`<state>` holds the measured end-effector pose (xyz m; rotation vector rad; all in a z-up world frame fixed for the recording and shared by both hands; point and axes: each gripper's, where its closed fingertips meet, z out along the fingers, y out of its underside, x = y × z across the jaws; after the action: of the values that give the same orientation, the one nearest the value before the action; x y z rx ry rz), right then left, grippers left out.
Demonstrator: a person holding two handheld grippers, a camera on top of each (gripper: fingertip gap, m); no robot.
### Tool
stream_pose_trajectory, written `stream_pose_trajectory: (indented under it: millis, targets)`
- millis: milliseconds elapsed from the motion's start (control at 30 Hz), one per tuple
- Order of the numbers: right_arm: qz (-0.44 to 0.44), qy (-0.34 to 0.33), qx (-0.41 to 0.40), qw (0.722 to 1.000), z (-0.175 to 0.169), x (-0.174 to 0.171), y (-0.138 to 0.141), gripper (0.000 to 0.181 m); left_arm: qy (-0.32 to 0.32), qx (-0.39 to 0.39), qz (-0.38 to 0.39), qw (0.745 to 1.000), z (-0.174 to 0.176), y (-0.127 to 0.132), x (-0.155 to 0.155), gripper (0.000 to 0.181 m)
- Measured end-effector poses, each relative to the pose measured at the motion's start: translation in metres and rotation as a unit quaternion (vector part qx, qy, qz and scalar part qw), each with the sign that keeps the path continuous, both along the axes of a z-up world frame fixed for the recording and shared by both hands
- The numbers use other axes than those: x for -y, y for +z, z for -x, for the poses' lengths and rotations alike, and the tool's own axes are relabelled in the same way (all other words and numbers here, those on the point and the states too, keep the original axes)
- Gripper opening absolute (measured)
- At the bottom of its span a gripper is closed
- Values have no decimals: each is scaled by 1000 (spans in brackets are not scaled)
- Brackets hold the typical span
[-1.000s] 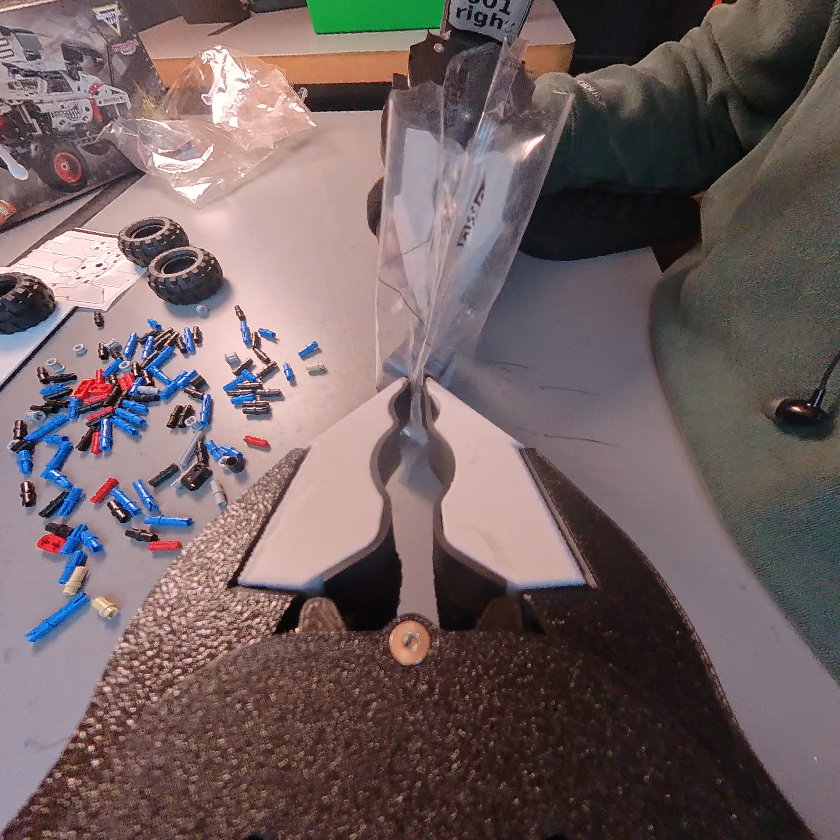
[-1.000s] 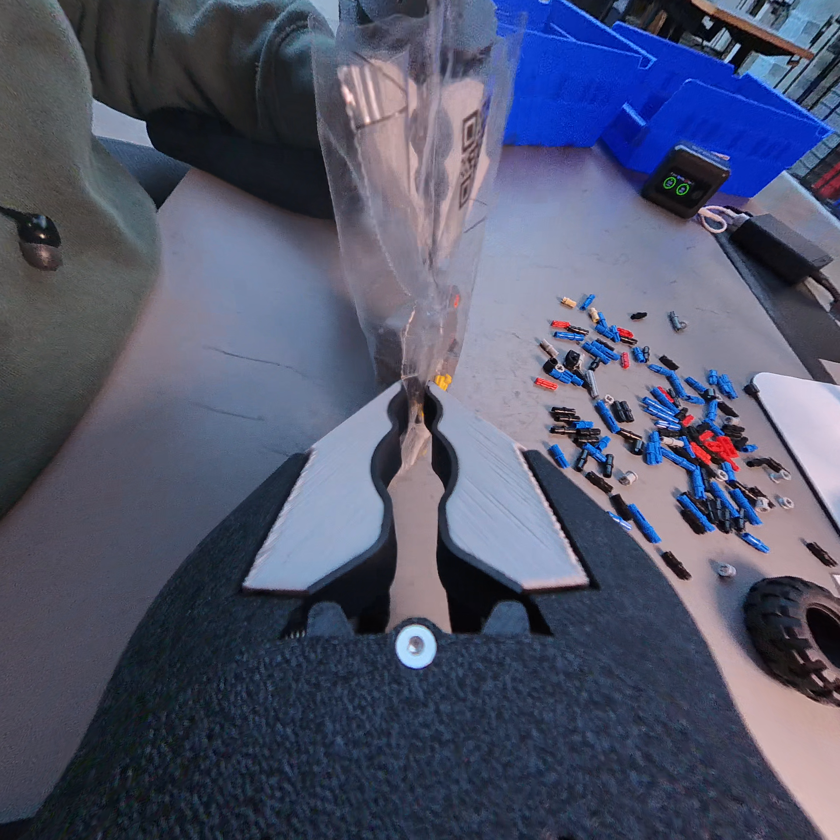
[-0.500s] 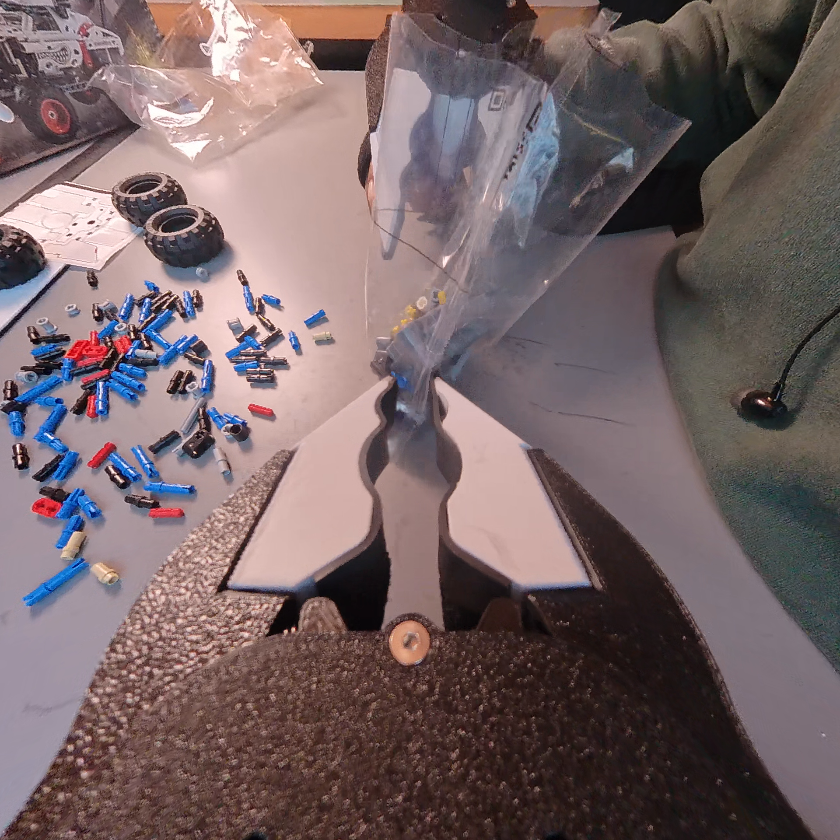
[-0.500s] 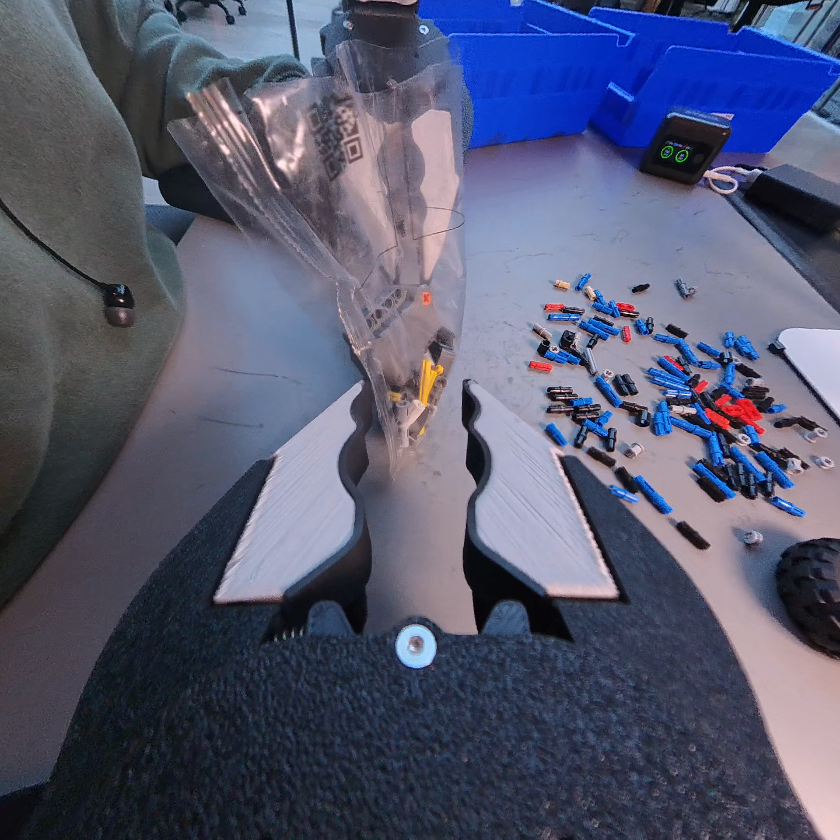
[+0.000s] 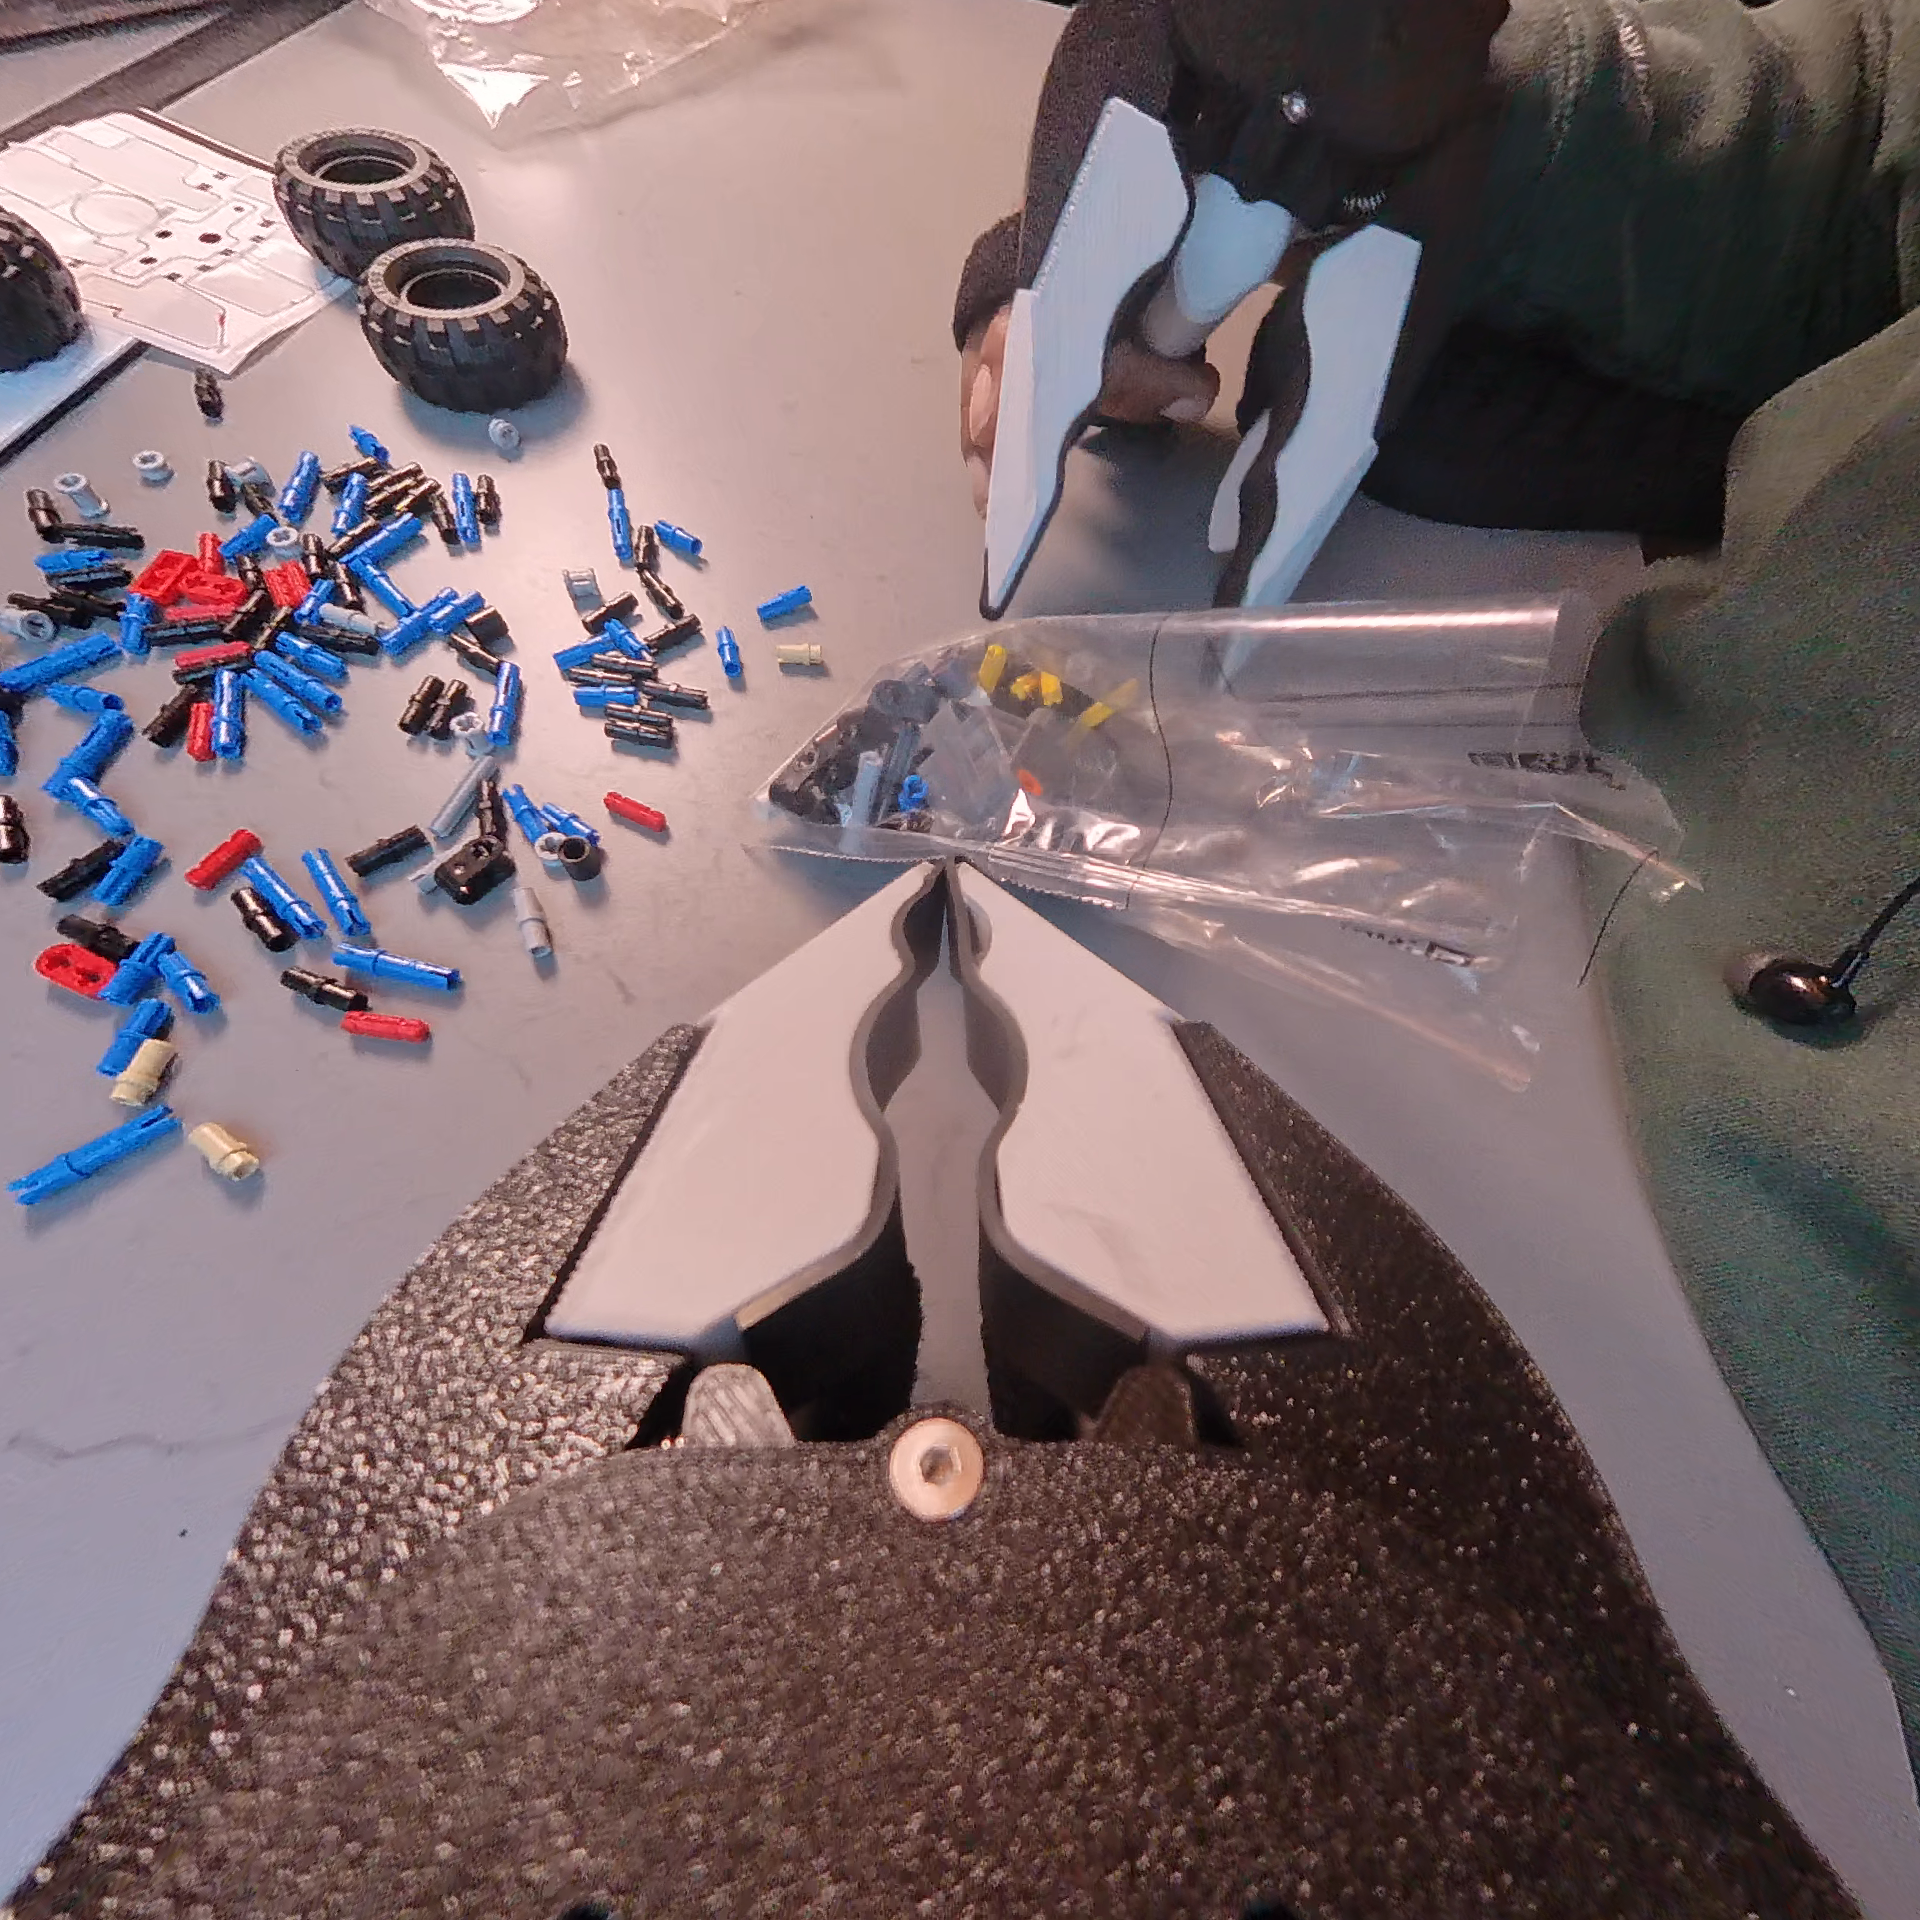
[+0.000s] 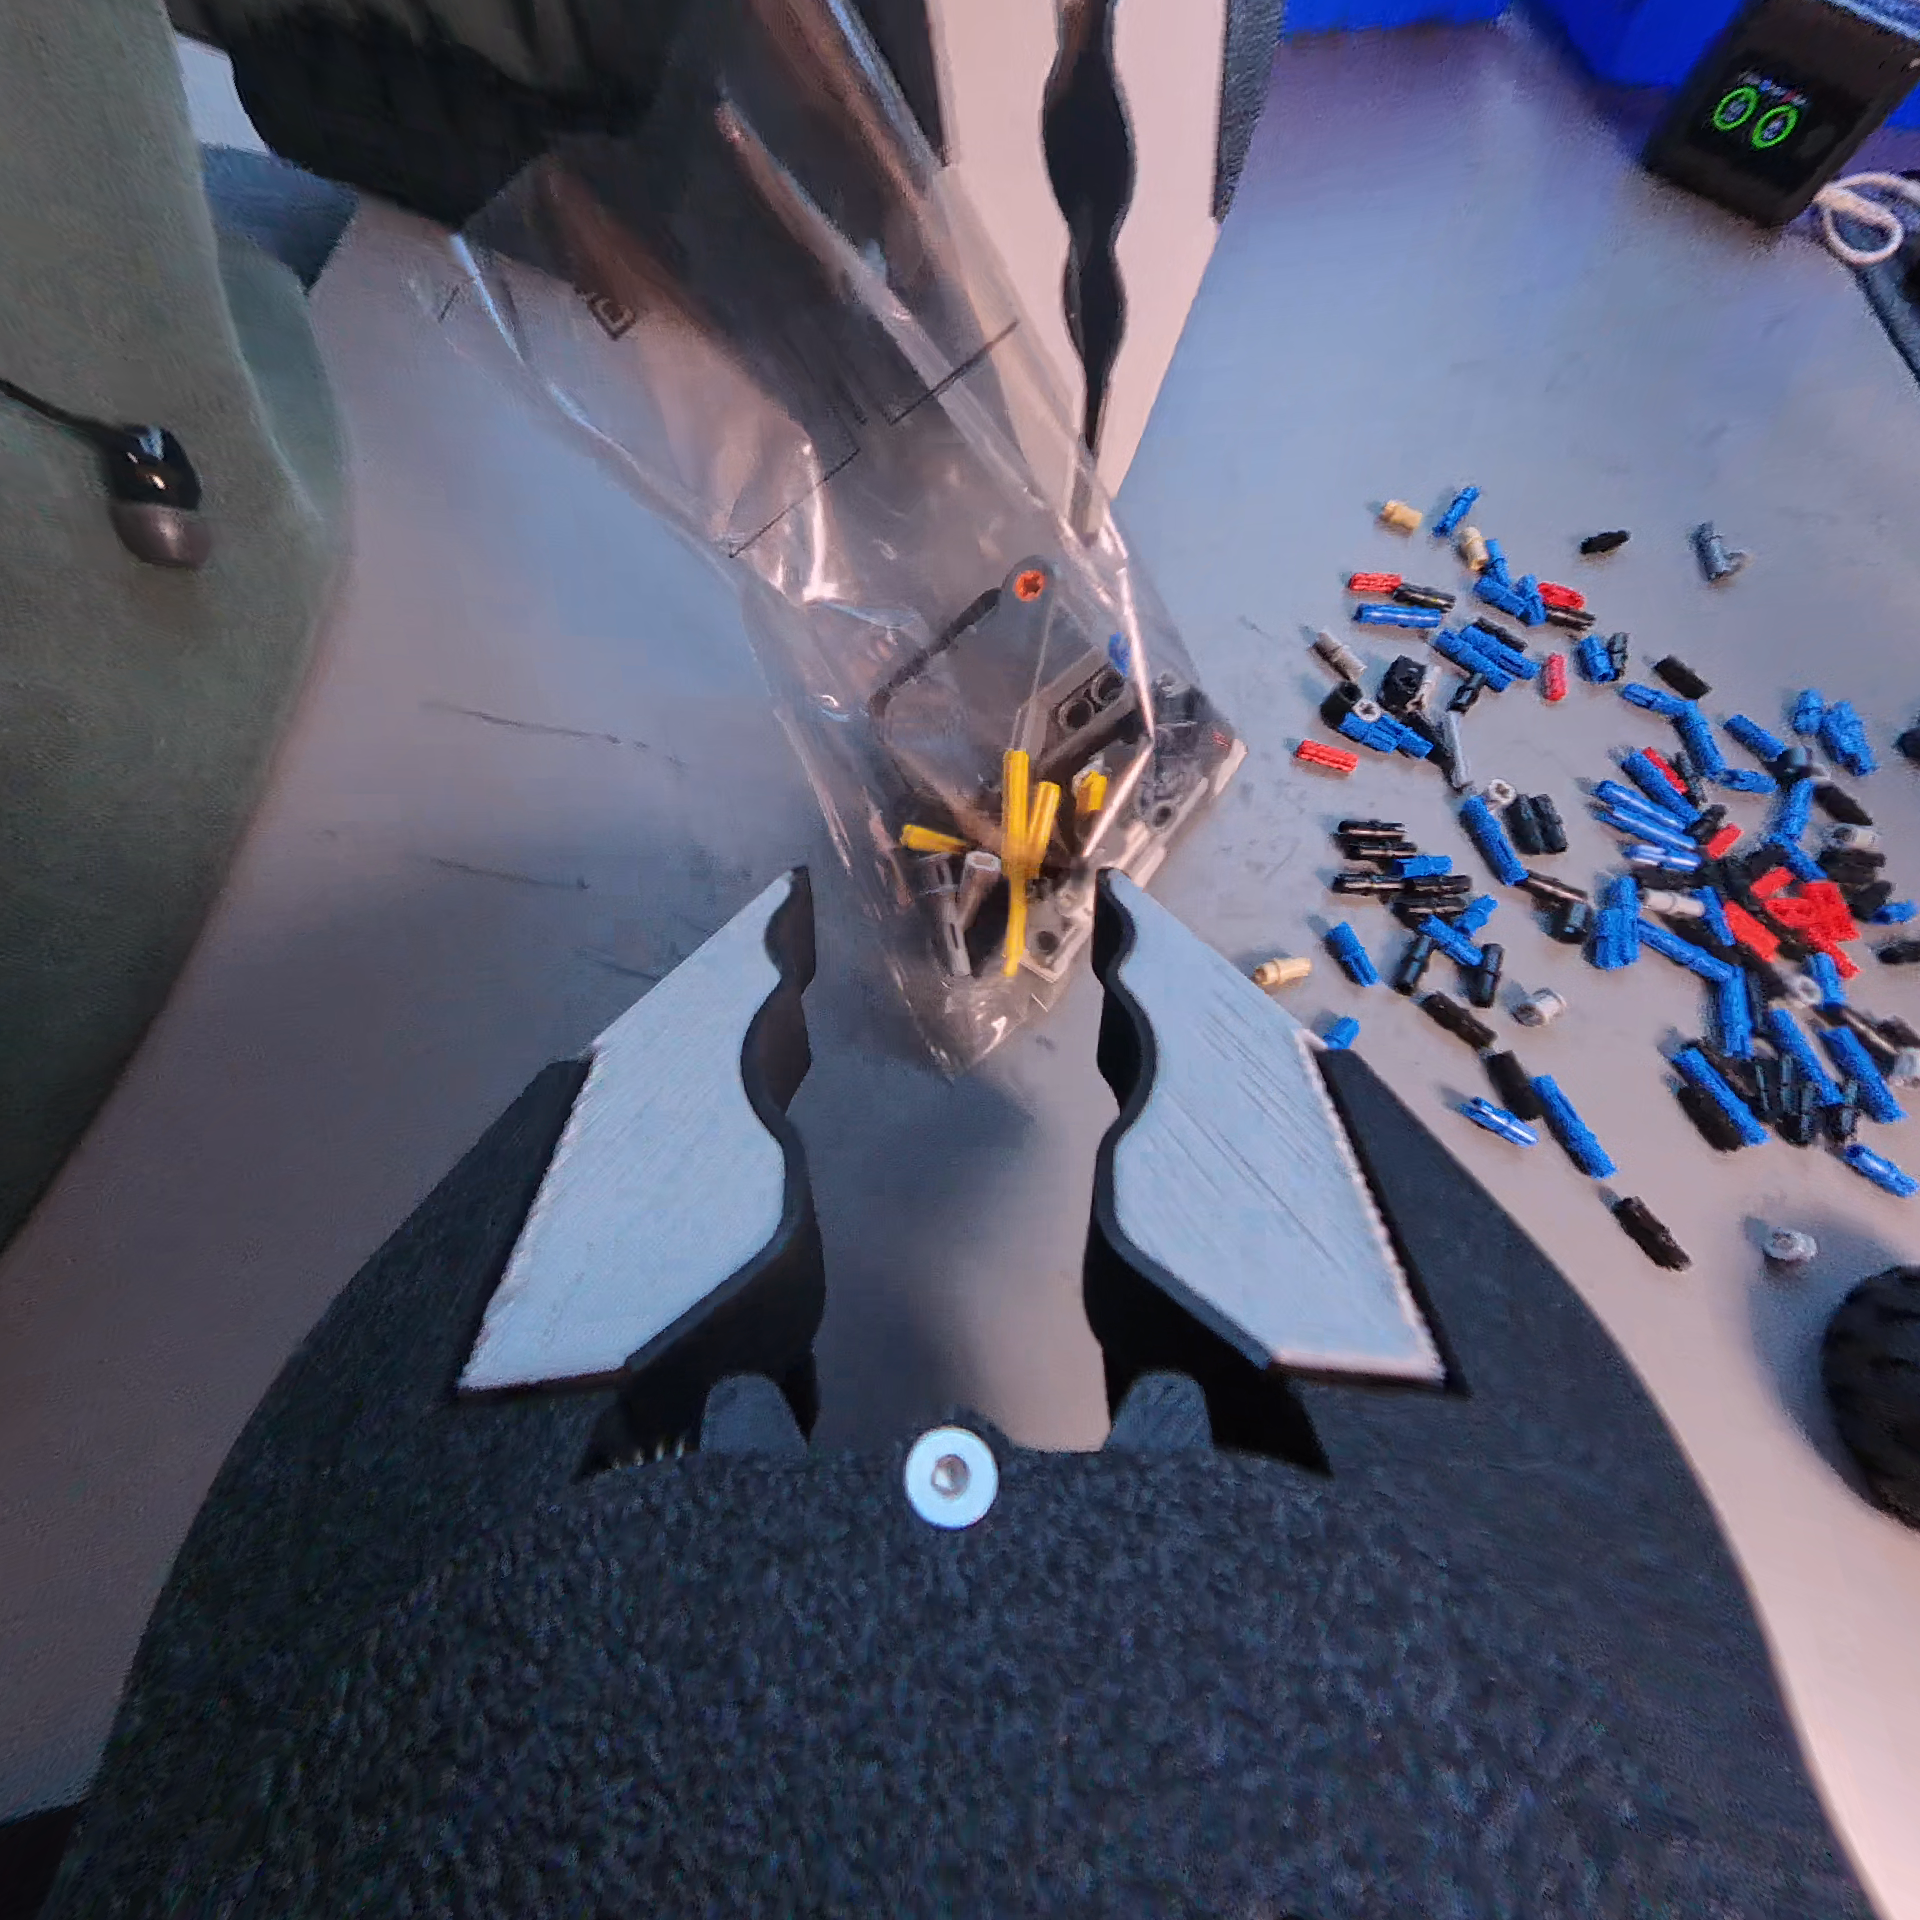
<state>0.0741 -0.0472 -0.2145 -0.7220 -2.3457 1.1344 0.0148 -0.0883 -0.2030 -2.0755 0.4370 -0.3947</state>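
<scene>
A clear plastic bag (image 5: 1195, 790) with small black, grey and yellow building parts lies low over the grey table (image 5: 727, 260). My left gripper (image 5: 948, 871) is shut on the bag's serrated edge. It also shows from the front in the right wrist view (image 6: 1086, 442), at the top. My right gripper (image 6: 951, 883) is open and empty, with the bag's filled end (image 6: 997, 790) just beyond its tips. In the left wrist view the right gripper (image 5: 1117, 634) hangs open above the far side of the bag, held by a hand.
Many small blue, black and red pins (image 5: 312, 665) are scattered left of the bag, also in the right wrist view (image 6: 1662, 831). Black tyres (image 5: 462, 322), a sticker sheet (image 5: 156, 239) and an empty bag (image 5: 582, 52) lie farther back. A green sleeve (image 5: 1787, 779), an earbud (image 5: 1787, 987) and a small black device (image 6: 1766, 114) are nearby. About 8 cm separates my left fingertips from my right.
My right gripper opened and let go of the bag. The bag, first stretched upright between both grippers, has dropped down to the table, held only by my left gripper.
</scene>
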Motion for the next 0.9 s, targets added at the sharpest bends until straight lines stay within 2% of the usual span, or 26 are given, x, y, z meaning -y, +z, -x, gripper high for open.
stream_pose_trajectory:
  millis: [67, 133, 167, 233, 333, 567, 733, 767, 833, 900]
  targets:
    - [-39, 0, -17, 999, 4, 8, -5, 60, 6, -6, -1, 1000, 1, -1, -1, 0]
    - [-88, -19, -41, 995, 14, 9, -10, 59, 2, -4, 3, 1000, 0, -2, 0, 0]
    - [-117, -27, -58, 991, 19, 7, -13, 55, 1, -3, 5, 1000, 0, -2, 0, 0]
    - [-127, -21, -79, 989, 20, 8, -9, 31, 2, -3, 7, 1000, 0, -3, 1, 0]
    - [-83, -25, -57, 995, 17, 7, -7, 21, 8, -20, 9, 1000, 3, -5, 2, 1]
    - [77, -24, 43, 996, 6, 4, 8, 12, -33, -41, -6, 999, -1, -1, 14, 35]
    - [194, -21, 117, 974, 3, 6, 21, 12, -76, 22, -60, 995, -23, 28, 15, 51]
    - [218, -14, 131, 967, 2, 11, 25, 12, -82, 31, -72, 994, -28, 33, 14, 51]
    - [259, 0, 162, 952, 0, 20, 29, 12, -90, 46, -87, 991, -36, 42, 11, 33]
    - [277, 3, 175, 945, 0, 23, 31, 12, -92, 74, -86, 989, -38, 50, 10, 26]
